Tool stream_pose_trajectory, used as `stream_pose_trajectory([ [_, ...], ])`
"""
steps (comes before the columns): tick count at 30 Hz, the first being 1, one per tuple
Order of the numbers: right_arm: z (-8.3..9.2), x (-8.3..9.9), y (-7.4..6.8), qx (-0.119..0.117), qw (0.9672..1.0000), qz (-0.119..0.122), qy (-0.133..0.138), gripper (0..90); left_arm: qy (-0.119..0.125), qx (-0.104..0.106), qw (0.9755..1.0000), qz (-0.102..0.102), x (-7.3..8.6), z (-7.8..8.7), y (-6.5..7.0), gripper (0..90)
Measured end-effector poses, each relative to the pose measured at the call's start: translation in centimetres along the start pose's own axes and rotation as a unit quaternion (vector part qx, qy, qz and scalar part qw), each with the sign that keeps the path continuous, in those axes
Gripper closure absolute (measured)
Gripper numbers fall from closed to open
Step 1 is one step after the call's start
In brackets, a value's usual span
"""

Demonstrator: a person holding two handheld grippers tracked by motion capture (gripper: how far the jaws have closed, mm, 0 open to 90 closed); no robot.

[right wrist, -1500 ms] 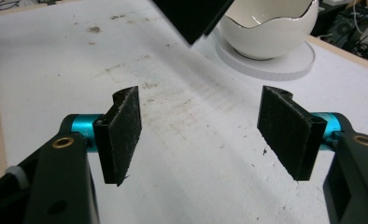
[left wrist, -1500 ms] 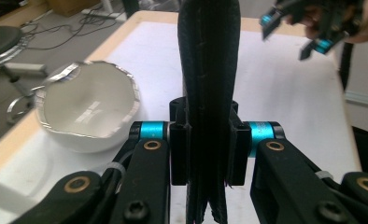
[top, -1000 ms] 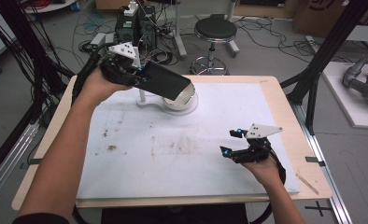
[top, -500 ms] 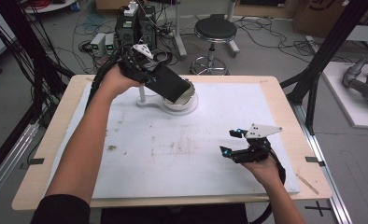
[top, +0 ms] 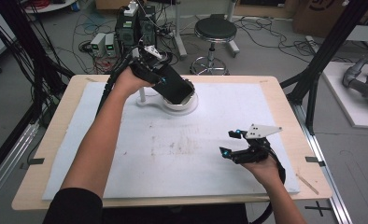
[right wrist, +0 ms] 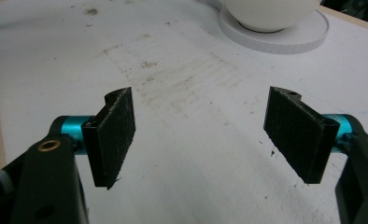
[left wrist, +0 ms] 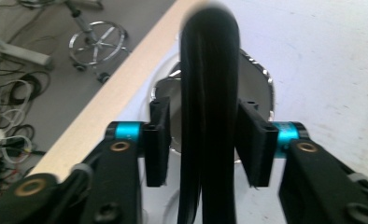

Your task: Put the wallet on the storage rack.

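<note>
the counter (top: 285,93) is a pale wooden board with rounded corners, almost wholly covered by a matte white sheet (top: 173,154) smudged with brownish scuffs near its middle. round it lies a grey room floor with tangled black cables, black frame posts and a round black stool (top: 215,30) on a chrome ring foot.

at the far side of the sheet sits a white scale-like base (top: 177,105), a flat round disc with a short white post beside it. the right tool's view shows that disc as a ribbed-edged white plate under a smooth rounded white body, a shape the high view does not give. the left tool's view shows instead a shiny chrome-rimmed plate with cut corners beneath the jaws.

over that base the left tool (top: 175,91) leans down, with a thin black slab (top: 175,88) between its jaws. in its own view the slab (left wrist: 209,112) stands edge-on, glossy and round-topped. the jaws have just been opening, and a gap now shows on each side between the rough black pads (left wrist: 159,140) and the slab, so nothing clamps it.

the right tool (top: 232,143) rests low on the near right of the sheet, well apart from the base, its jaws spread wide on nothing, felt-like pads (right wrist: 114,135) frayed at the edges.
</note>
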State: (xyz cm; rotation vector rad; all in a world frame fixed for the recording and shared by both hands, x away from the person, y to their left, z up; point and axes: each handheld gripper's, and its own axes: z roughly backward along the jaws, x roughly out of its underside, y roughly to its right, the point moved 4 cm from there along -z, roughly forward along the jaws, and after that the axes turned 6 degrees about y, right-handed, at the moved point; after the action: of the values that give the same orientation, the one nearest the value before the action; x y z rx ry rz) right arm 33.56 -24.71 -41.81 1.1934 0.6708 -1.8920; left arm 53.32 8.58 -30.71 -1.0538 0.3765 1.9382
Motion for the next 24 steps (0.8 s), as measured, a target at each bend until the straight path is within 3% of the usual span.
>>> stream_pose_trajectory([
  [6, 0.1, 0.0, 0.0, 0.0, 1.0, 0.0, 0.004, 25.6, 0.014, -0.039, 0.9991, 0.003, -0.2, 1.0, -0.5, 42.1],
  [11, 0.2, -0.2, 0.0, 0.002, 0.9999, -0.004, 0.01, 25.7, 0.032, -0.079, 0.9964, -0.001, -0.6, 1.7, -1.0, 41.2],
  [16, 0.0, -0.1, -0.1, -0.002, 1.0, -0.001, 0.005, 25.7, 0.044, -0.124, 0.9912, -0.009, -0.8, 1.4, -1.3, 40.9],
  [17, 0.0, -0.1, -0.1, -0.002, 1.0, -0.001, 0.004, 25.7, 0.044, -0.124, 0.9912, -0.009, -0.8, 1.4, -1.3, 41.0],
  [20, -0.1, -0.1, -0.1, -0.005, 1.0, -0.002, 0.003, 25.8, 0.039, -0.153, 0.9873, -0.015, -0.6, 0.7, -1.5, 41.6],
  [24, -0.1, 0.0, 0.0, -0.005, 1.0, -0.002, 0.002, 25.8, 0.033, -0.157, 0.9869, -0.017, -0.3, -0.1, -1.7, 41.5],
])
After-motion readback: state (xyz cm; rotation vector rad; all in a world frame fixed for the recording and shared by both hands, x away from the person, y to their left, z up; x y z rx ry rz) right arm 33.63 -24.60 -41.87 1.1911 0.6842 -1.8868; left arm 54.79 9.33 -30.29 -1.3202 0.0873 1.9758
